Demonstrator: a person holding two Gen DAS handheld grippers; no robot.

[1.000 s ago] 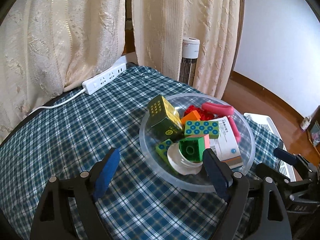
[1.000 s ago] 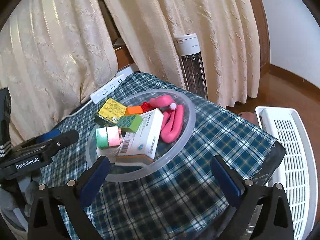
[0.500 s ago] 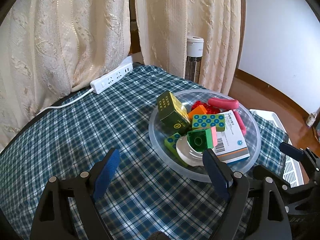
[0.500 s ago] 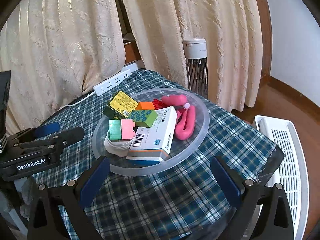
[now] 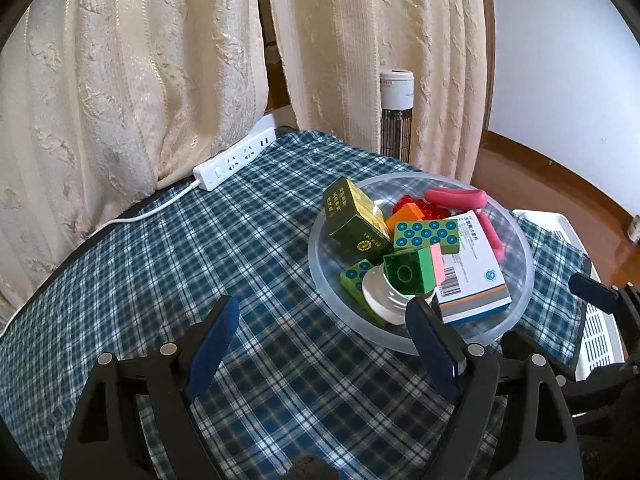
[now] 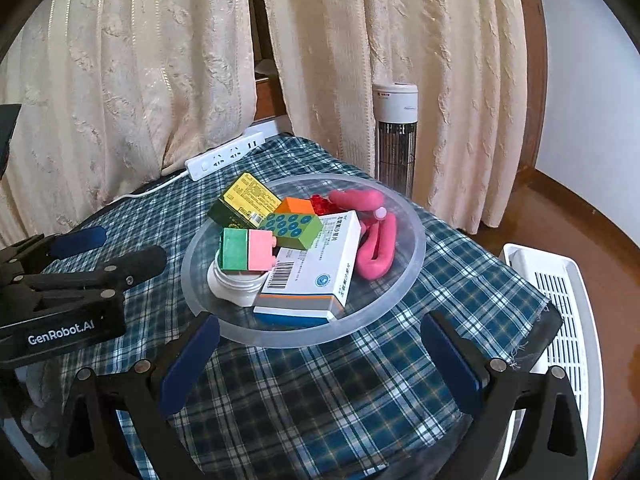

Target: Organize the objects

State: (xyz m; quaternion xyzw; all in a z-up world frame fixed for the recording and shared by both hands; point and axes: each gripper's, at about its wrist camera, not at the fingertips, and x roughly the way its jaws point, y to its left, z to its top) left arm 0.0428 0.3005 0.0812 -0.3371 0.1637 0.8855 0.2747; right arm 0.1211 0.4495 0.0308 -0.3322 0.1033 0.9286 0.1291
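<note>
The white jar (image 6: pixel 236 286) is largely hidden under the green-pink block (image 6: pixel 248 250) in the clear bowl (image 6: pixel 404 280) on the bench (image 5: pixel 160 264). A power strip (image 5: pixel 234 158) is seen behind the bowl. Both the left gripper (image 5: pixel 320 328) and the right gripper (image 6: pixel 320 344) are held wide apart and empty before it.

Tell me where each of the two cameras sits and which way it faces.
Left wrist view: sits on the left gripper, looking forward and down over the plaid tablecloth at the clear bowl; its own open fingers frame the bottom, and the right gripper shows at right.
Right wrist view: sits on the right gripper, facing the bowl head-on; the left gripper shows at left.
Shared: bowl, power strip, curtains, tower heater.
</note>
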